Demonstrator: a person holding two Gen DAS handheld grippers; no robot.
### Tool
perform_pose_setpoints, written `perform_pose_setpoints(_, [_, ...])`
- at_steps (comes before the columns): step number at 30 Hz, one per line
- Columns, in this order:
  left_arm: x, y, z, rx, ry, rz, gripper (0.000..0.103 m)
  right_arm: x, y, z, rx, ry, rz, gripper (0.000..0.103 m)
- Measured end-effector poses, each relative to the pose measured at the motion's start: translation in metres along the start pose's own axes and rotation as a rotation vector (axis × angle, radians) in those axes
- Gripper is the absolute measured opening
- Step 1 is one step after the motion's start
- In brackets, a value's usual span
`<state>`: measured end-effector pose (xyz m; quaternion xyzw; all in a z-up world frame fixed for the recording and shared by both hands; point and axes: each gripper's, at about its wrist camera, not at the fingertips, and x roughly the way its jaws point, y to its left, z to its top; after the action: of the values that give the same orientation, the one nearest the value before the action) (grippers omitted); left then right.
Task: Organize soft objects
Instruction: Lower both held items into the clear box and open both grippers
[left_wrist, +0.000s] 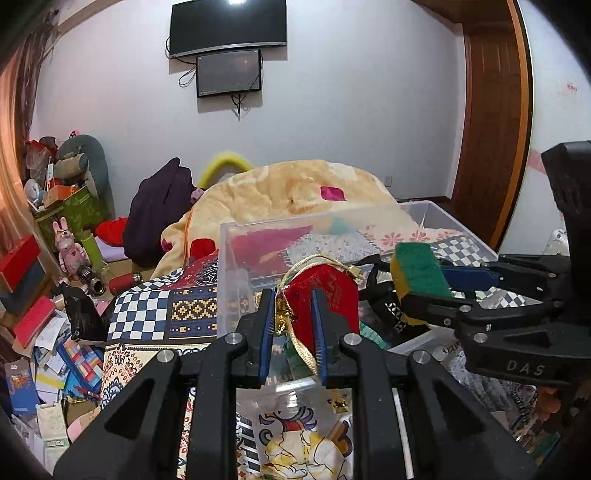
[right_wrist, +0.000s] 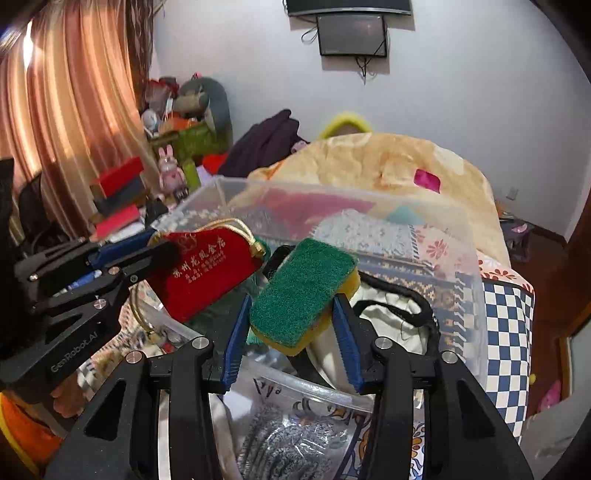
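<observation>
My left gripper (left_wrist: 293, 299) is shut on a red velvet pouch (left_wrist: 325, 291) with gold cord, held over the clear plastic bin (left_wrist: 236, 280). The pouch also shows in the right wrist view (right_wrist: 207, 273), with the left gripper (right_wrist: 162, 247) at its left. My right gripper (right_wrist: 291, 306) is shut on a green and yellow sponge (right_wrist: 303, 288), held over the same bin (right_wrist: 436, 221). The sponge also shows in the left wrist view (left_wrist: 421, 269), with the right gripper (left_wrist: 424, 286) coming in from the right. A cream bag with black cord (right_wrist: 388, 314) lies inside the bin.
The bin sits on a patterned quilt (left_wrist: 155, 314) on a bed, with a yellow blanket (left_wrist: 288, 188) heaped behind. A silver scouring pad (right_wrist: 284, 443) lies below my right gripper. Boxes, toys and papers (left_wrist: 55, 347) clutter the floor at left. A curtain (right_wrist: 62, 122) hangs far left.
</observation>
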<state>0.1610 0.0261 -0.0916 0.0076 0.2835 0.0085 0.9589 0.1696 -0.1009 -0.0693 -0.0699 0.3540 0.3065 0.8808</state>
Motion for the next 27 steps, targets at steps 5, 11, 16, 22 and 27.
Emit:
perform_pose_setpoints(5, [-0.001,-0.002,-0.002,-0.007,0.013,-0.023,0.029,-0.005,-0.001,0.002,0.001,0.006,-0.019,0.059])
perform_pose_setpoints(11, [-0.017,0.002,0.001,-0.038,-0.016,-0.061,0.046,-0.023,0.000,0.002,-0.019,-0.038,-0.054,0.071])
perform_pose_setpoints(16, [-0.044,0.005,0.002,-0.031,-0.089,-0.052,0.071,-0.053,0.000,-0.003,-0.027,-0.111,-0.080,0.083])
perform_pose_setpoints(22, [-0.064,0.011,-0.003,-0.030,-0.104,-0.043,0.094,-0.080,-0.004,-0.017,-0.006,-0.155,-0.090,0.096])
perform_pose_setpoints(27, [-0.066,0.016,-0.019,-0.021,-0.050,-0.034,0.101,-0.087,-0.007,-0.034,0.001,-0.152,-0.108,0.099])
